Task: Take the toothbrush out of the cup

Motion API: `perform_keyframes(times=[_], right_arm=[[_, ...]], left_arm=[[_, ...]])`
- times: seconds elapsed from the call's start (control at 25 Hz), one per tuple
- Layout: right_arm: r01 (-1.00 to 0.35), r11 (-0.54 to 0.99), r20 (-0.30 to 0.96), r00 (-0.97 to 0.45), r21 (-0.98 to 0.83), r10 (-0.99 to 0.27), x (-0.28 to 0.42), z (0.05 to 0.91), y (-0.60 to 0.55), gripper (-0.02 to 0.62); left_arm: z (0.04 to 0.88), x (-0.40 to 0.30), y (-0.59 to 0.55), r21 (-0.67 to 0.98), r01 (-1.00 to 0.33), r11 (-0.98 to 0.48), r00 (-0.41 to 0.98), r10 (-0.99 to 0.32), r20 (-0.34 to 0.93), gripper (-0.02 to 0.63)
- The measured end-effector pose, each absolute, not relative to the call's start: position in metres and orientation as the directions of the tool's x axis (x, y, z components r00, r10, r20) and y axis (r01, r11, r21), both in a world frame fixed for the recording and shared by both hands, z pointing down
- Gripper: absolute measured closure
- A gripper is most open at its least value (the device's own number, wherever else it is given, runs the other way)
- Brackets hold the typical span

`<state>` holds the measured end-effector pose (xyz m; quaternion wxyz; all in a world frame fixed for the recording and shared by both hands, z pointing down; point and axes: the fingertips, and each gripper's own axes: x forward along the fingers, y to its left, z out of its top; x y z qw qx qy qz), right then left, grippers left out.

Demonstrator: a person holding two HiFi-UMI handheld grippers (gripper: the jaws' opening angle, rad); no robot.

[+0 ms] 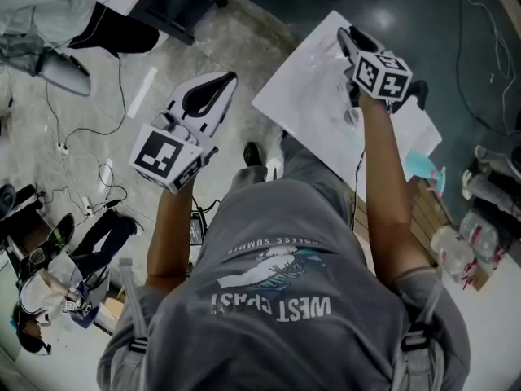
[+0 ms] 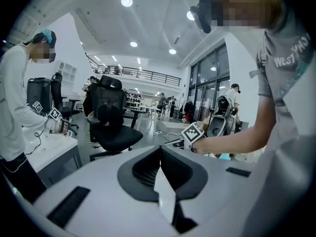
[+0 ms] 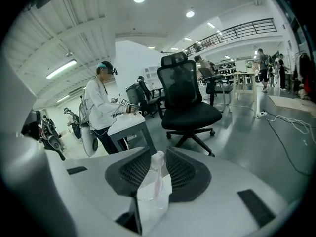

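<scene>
Closest is the clear cup (image 3: 144, 194), low between the spread jaws of the right claw (image 3: 158, 154); the toothbrush (image 3: 158, 179) stands nearly upright in it, head between the tips, seemingly untouched. Pressed together and empty, the left claw (image 2: 159, 149) is farther away.

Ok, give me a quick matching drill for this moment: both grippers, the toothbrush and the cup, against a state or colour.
1 left gripper
2 right gripper
3 toothbrush
4 cup

A clear
B pale pink, standing in the cup
C jaws together, nothing between them
D jaws apart, toothbrush head between them

Pairs: 1-C, 2-D, 3-B, 4-A
</scene>
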<state>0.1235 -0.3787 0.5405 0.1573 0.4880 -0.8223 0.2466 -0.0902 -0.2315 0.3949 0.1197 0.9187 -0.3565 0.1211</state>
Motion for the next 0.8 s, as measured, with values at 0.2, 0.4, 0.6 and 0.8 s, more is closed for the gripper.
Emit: perform_keyframes(times=[0.2, 0.4, 0.6, 0.8], right_arm=[[-0.885, 0.397, 0.506, -0.465, -0.244, -0.726, 0.114, 0.539, -0.386, 0.526], [-0.886, 0.399, 0.483, -0.464, -0.237, -0.743, 0.125, 0.527, -0.376, 0.529], [-0.885, 0.404, 0.464, -0.466, -0.231, -0.754, 0.125, 0.513, -0.368, 0.529], [-0.891, 0.4, 0.443, -0.453, -0.214, -0.774, 0.134, 0.489, -0.364, 0.529]], left_arm=[[0.398, -0.102, -0.242, 0.141, -0.688, -0.712, 0.713, -0.627, 0.314, 0.606], [0.394, -0.09, -0.232, 0.135, -0.684, -0.716, 0.718, -0.63, 0.295, 0.606], [0.393, -0.094, -0.225, 0.105, -0.682, -0.723, 0.717, -0.633, 0.293, 0.606], [0.385, -0.097, -0.223, 0.074, -0.672, -0.737, 0.724, -0.632, 0.275, 0.606]])
